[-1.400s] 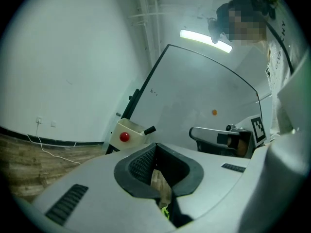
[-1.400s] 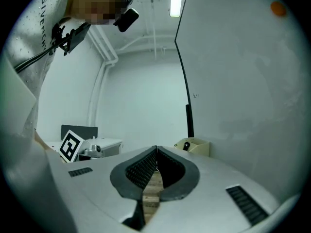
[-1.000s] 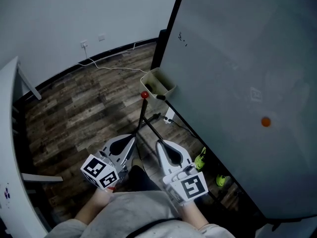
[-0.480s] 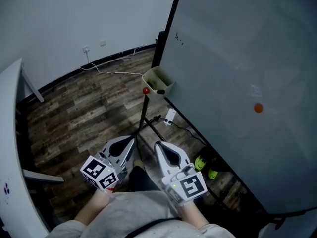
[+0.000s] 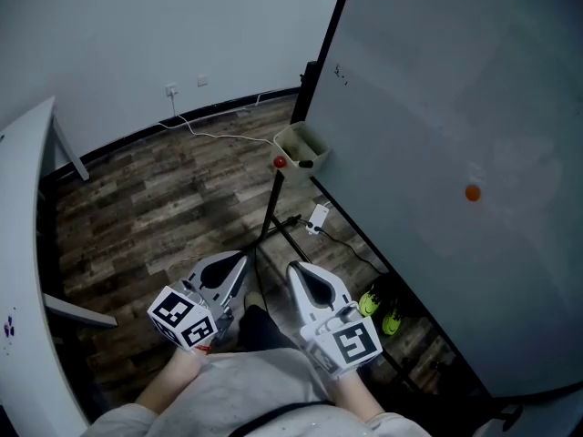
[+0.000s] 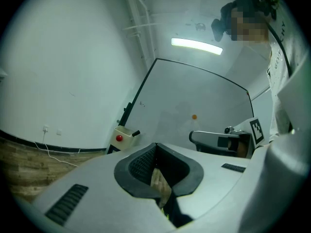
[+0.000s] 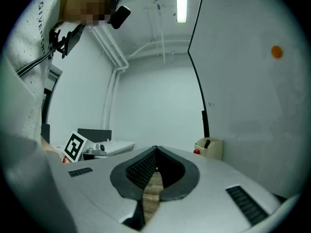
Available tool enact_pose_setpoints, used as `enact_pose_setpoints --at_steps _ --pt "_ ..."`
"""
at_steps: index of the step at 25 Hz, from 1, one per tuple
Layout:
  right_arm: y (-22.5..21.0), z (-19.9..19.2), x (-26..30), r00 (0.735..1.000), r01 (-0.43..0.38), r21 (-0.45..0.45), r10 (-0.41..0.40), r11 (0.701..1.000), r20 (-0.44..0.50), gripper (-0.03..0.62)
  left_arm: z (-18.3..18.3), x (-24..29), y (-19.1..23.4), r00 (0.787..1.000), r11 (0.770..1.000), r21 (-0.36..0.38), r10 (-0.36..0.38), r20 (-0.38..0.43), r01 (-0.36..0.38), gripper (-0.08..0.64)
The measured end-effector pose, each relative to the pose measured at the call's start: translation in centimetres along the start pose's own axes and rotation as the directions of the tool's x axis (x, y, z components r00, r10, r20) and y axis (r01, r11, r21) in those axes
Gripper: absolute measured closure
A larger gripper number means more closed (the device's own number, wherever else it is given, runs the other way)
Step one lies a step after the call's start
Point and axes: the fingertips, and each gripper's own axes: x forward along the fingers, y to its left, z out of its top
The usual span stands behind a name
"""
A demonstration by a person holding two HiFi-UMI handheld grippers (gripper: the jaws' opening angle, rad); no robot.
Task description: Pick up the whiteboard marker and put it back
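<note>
The whiteboard marker [image 5: 305,163] is black and stands slanted in a beige holder box [image 5: 300,144] on the whiteboard's left edge. It also shows as the marker [image 6: 135,133] in the box [image 6: 123,133], and as the marker [image 7: 207,143] in the box [image 7: 209,148]. My left gripper [image 5: 243,260] and right gripper [image 5: 295,268] are side by side close to my body, well short of the box. The left gripper [image 6: 155,144] is shut with nothing in it. The right gripper [image 7: 155,149] is shut and holds nothing either.
The big whiteboard [image 5: 437,135] fills the right side and carries an orange magnet [image 5: 472,192]. A red knob [image 5: 280,162] sits just below the box. The board's black stand legs [image 5: 273,221], a white adapter [image 5: 318,215], green shoes [image 5: 379,308] and a cable lie on the wood floor. A white table [image 5: 18,244] is at left.
Both grippers stay shut and level, carried along with me. In the head view the box and the board have shifted a little up and to the right.
</note>
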Motion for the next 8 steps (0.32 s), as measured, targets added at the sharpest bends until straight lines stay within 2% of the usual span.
enact_pose_setpoints --at_steps 8 --pt "0.9 -0.6 -2.3 1.000 0.002 0.017 -0.001 1.000 -0.018 0.574 -0.8 -0.6 -2.0 1.000 1.000 -0.012 -0.021 0.001 0.021 0.546"
